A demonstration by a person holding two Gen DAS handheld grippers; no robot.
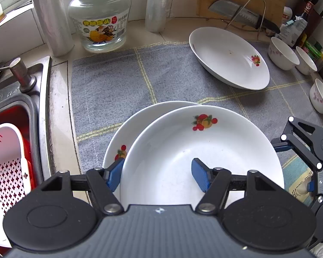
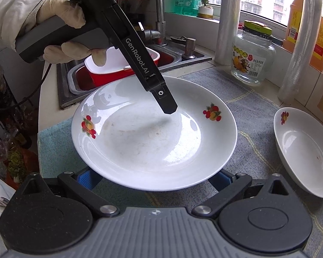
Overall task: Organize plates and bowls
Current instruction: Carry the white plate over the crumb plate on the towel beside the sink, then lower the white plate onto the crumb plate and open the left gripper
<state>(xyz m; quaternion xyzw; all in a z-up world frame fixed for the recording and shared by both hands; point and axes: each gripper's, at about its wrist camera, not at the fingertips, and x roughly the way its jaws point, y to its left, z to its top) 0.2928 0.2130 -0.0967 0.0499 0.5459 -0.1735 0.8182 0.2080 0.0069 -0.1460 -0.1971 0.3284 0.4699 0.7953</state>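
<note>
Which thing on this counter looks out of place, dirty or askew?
The top plate sits off-centre on the lower plate, shifted right, so the stack is askew. The left gripper straddles its near rim, open. The third plate has small reddish specks inside. Nothing looks broken or spilled.

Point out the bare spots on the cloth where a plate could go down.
The widest bare stretch of grey cloth lies between the glass jar, the sink edge and the stacked plates. A narrower strip separates them from the far plate. The right edge is crowded with small bowls.
</note>
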